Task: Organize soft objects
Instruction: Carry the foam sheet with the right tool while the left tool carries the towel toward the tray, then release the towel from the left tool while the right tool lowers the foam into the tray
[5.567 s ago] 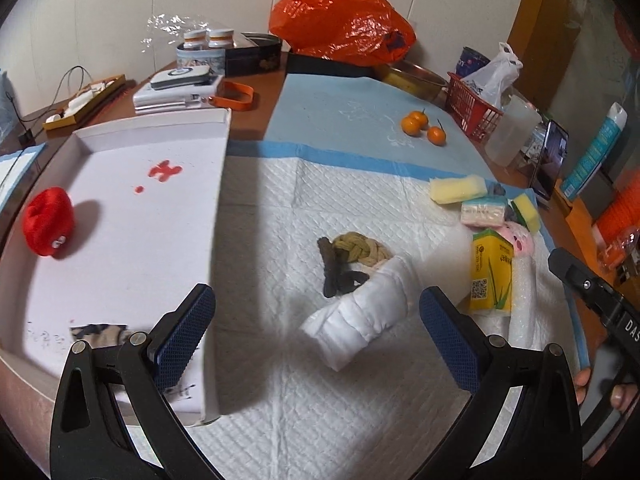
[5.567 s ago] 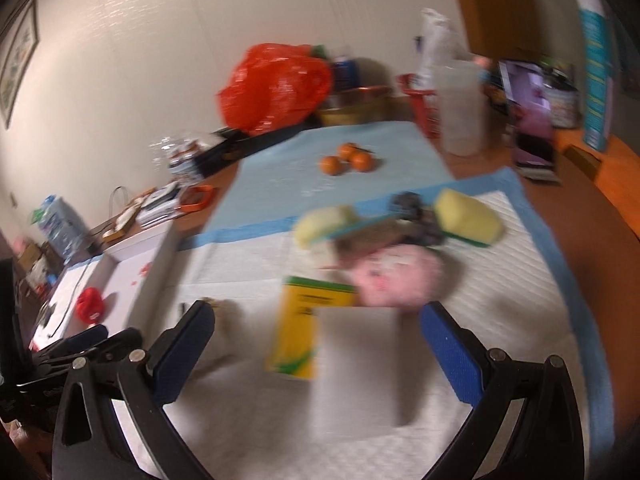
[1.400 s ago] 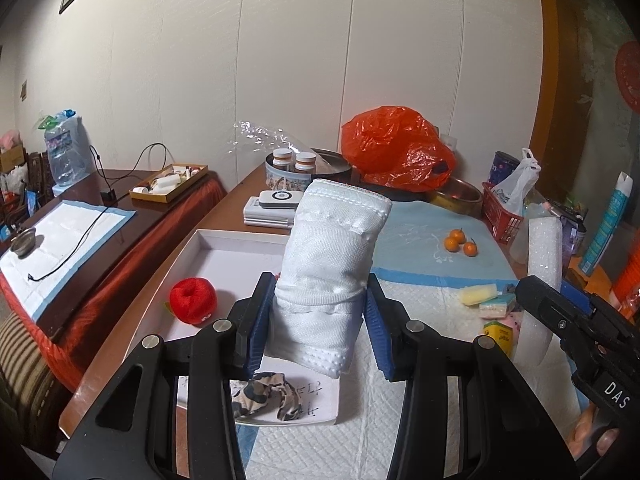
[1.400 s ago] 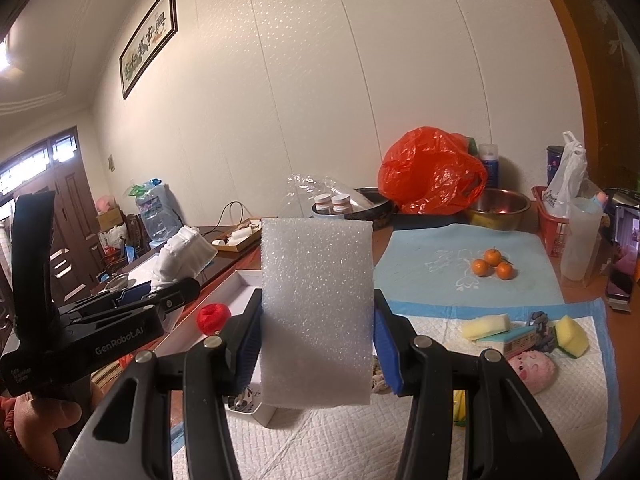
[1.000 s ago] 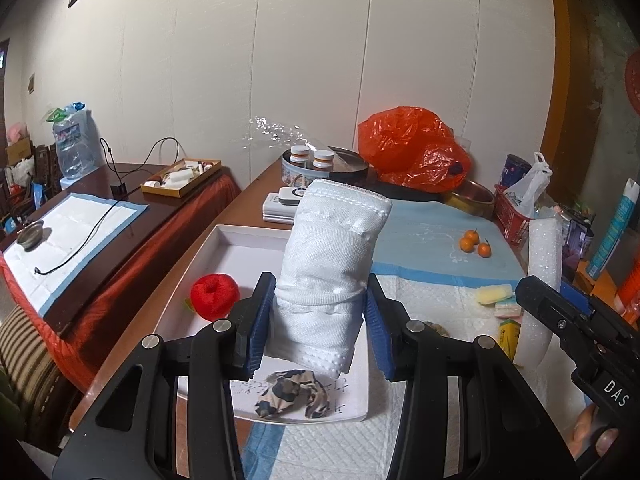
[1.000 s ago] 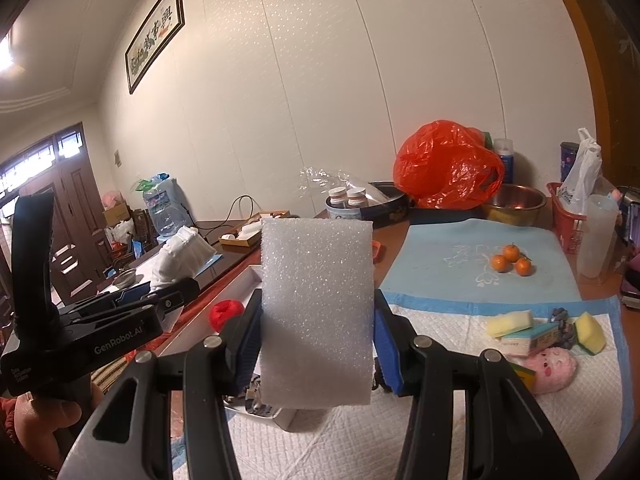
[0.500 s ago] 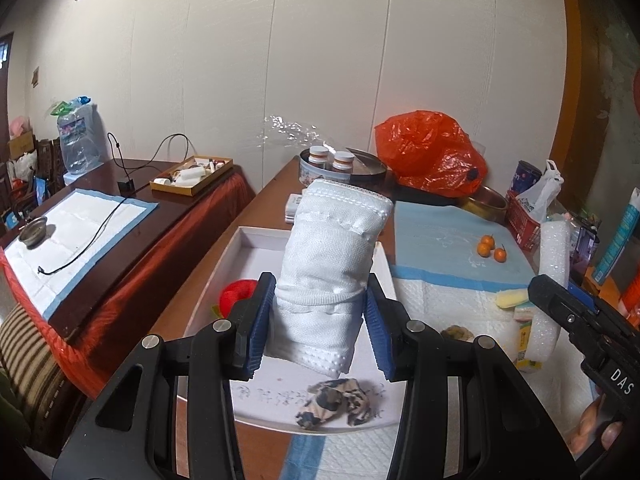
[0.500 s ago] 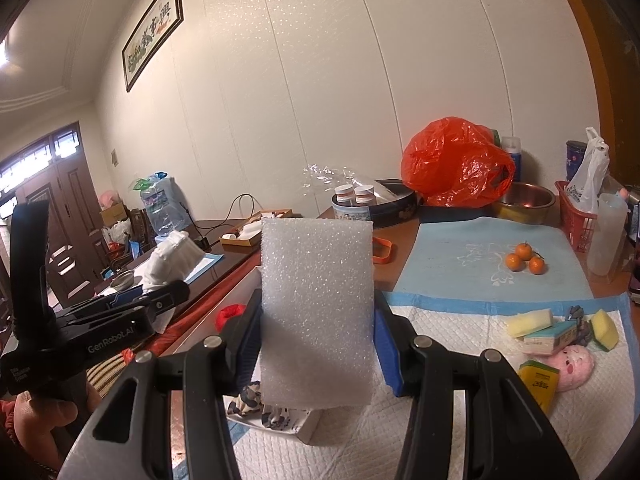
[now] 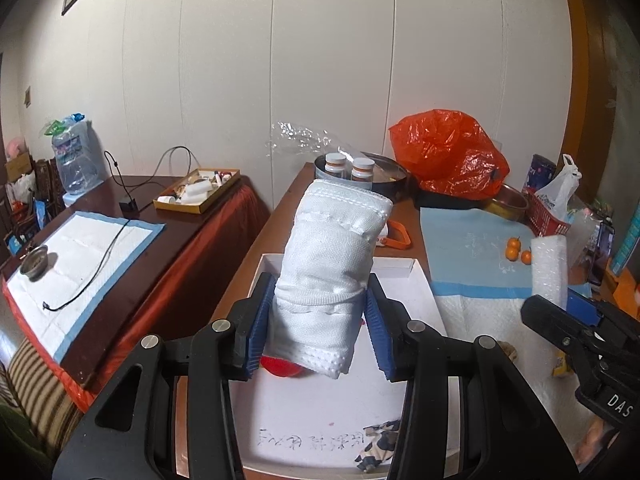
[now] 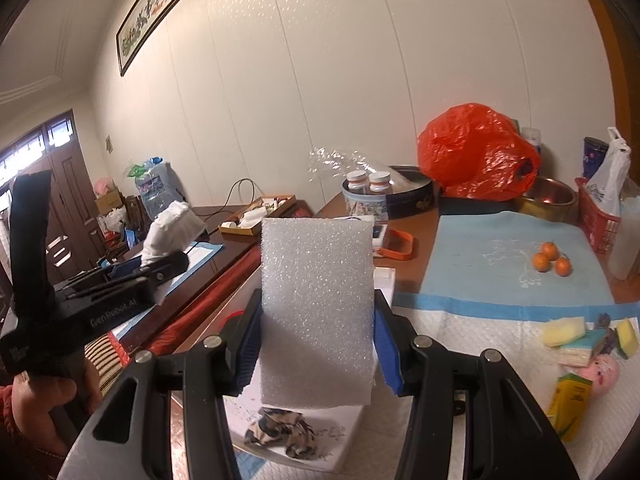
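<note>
Above the white tray (image 9: 420, 280), the left gripper (image 9: 320, 320) is clamped on a rolled white towel (image 9: 332, 268) standing upright; just right of it, the right gripper (image 10: 316, 320) pinches a white foam sheet (image 10: 316, 304) over the tray's near corner

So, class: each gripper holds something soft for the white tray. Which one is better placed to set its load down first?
Probably the left gripper: its rolled towel hangs over the tray, while the right gripper's foam block sits nearer the tray's corner.
</note>
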Available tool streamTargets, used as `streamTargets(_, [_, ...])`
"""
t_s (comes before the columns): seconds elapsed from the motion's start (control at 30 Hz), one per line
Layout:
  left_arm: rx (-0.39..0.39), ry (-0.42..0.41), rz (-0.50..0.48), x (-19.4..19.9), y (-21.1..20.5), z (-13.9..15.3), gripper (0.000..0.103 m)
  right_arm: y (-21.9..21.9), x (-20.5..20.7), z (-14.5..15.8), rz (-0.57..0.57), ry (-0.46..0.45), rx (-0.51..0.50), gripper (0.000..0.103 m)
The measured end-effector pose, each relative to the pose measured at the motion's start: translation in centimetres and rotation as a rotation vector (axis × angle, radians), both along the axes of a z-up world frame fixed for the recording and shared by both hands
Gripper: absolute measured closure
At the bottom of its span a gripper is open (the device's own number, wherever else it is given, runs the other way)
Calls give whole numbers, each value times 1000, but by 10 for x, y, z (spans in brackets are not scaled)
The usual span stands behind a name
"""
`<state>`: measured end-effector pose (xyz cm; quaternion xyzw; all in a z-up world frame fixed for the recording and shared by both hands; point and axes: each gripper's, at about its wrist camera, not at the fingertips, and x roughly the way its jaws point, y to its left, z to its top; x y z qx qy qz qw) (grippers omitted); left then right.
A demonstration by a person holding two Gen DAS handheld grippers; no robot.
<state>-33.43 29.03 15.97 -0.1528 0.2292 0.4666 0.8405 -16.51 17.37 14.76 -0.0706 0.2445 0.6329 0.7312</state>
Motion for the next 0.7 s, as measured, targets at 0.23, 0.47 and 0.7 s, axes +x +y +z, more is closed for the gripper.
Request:
streamTargets(0.23, [-58, 27, -29, 4, 27, -20, 59, 21, -12, -12, -7, 19, -56, 53])
streamTargets(0.47, [-116, 61, -50, 19, 48, -44, 59, 41, -11, -41, -22, 79, -164, 53])
streamTargets(0.7, [-160, 90, -68, 30, 68, -62, 59, 56, -15, -57, -31, 98, -231, 53])
